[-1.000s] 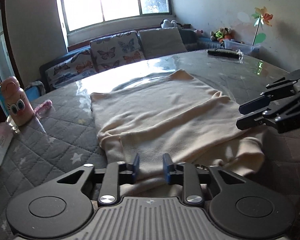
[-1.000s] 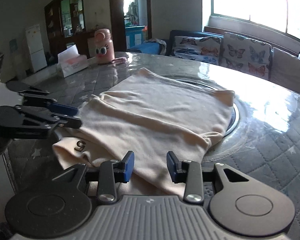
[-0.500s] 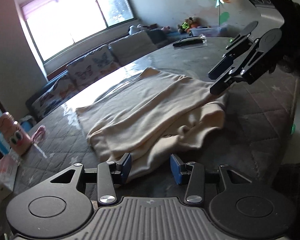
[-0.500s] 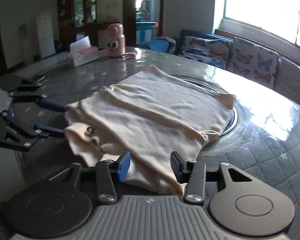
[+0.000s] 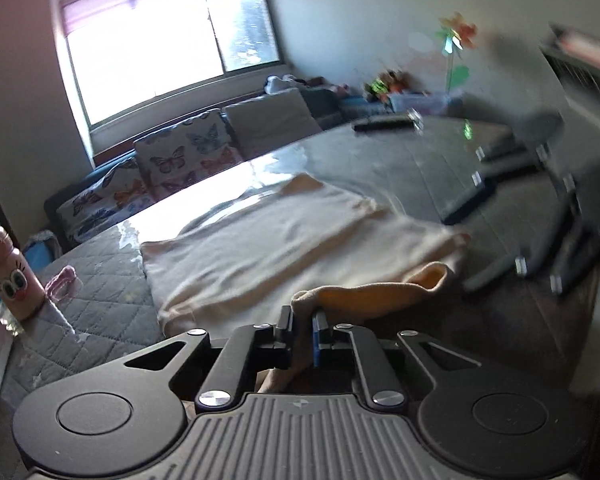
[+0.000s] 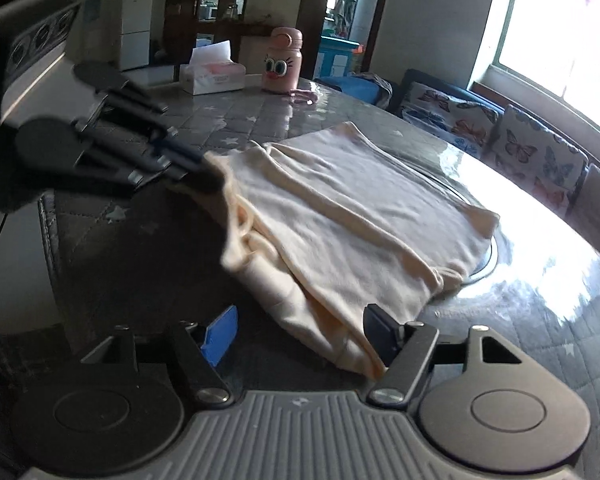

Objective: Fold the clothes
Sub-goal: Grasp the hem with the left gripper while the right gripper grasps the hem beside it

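A cream garment (image 5: 268,240) lies part folded on the grey quilted table (image 5: 100,256). In the left wrist view my left gripper (image 5: 302,320) is closing, and its pads pinch a raised fold of the garment's near edge. The right wrist view shows the same left gripper (image 6: 188,166) holding the garment (image 6: 340,216) at its left corner. My right gripper (image 6: 300,332) is opening wide. The garment's near corner lies between its fingers, close to the right finger (image 6: 380,326), and is not pinched. The right gripper (image 5: 500,232) appears blurred at the right of the left wrist view.
A pink cartoon bottle (image 6: 282,60) and a tissue box (image 6: 212,74) stand at the table's far side. A dark remote (image 5: 382,124) lies near the far edge. A sofa with butterfly cushions (image 5: 180,160) runs under the window. The table edge (image 6: 50,240) drops off at left.
My left gripper has shut on the garment's near edge and raised a fold of it. The right gripper's fingers have spread much wider. Both cameras have shifted and rolled.
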The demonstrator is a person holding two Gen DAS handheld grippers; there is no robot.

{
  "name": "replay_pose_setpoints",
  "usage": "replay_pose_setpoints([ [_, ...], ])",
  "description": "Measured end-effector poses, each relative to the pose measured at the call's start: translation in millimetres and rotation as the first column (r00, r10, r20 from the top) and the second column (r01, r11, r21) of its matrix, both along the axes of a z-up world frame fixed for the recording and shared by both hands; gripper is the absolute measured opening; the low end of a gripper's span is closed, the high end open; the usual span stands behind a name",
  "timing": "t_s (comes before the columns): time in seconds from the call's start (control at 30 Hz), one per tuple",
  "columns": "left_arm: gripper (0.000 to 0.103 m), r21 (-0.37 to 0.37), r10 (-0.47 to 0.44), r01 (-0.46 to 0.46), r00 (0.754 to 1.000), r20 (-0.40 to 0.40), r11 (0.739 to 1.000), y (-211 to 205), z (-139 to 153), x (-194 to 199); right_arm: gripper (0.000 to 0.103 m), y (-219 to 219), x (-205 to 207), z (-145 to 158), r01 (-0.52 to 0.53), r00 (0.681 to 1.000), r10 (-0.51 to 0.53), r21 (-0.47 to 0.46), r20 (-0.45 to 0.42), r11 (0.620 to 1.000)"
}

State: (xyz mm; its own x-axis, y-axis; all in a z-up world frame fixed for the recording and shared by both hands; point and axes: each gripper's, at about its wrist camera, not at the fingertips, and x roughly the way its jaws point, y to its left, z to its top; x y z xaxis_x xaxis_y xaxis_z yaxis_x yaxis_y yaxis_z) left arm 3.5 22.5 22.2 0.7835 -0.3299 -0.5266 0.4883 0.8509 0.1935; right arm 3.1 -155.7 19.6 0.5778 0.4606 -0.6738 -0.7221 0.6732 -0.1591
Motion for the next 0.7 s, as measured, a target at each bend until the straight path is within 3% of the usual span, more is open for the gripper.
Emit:
replay_pose_setpoints([
  [0.2,0.009,-0.045,0.029,-0.03,0.999,-0.013,0.999,4.0,9.7,22.6,0.066,12.0,16.3,-3.3,-0.015,1.0,0.015,0.034,0.013,0.999],
  [0.3,0.01,-0.051,0.033,-0.034,0.999,-0.028,0.998,6.4,8.2,24.5,0.052,16.1,30.6,-5.4,0.001,1.0,0.002,0.075,-0.031,0.997],
  [0.43,0.016,-0.028,0.027,-0.028,0.999,-0.021,0.999,10.4,5.5,12.7,0.024,14.3,48.6,-4.1,0.047,0.994,-0.034,0.131,-0.103,0.99],
  [0.47,0.017,-0.019,0.025,-0.026,1.0,-0.016,0.999,11.5,4.8,8.3,0.023,12.8,51.5,-3.1,0.058,0.993,-0.042,0.144,-0.115,0.988],
  [0.53,0.036,0.001,0.035,-0.035,0.999,-0.003,0.999,15.3,2.6,0.1,0.02,9.0,56.4,-0.3,0.08,0.99,-0.058,0.173,-0.132,0.982],
  [0.6,0.045,0.019,0.045,-0.045,0.999,0.008,0.999,19.5,-0.5,-7.6,0.018,6.0,59.1,2.7,0.094,0.988,-0.068,0.194,-0.139,0.976],
  [0.7,0.046,0.053,0.056,-0.056,0.998,0.003,0.997,23.5,-8.6,-13.5,0.016,3.6,60.5,6.4,0.108,0.987,-0.08,0.213,-0.138,0.971],
])
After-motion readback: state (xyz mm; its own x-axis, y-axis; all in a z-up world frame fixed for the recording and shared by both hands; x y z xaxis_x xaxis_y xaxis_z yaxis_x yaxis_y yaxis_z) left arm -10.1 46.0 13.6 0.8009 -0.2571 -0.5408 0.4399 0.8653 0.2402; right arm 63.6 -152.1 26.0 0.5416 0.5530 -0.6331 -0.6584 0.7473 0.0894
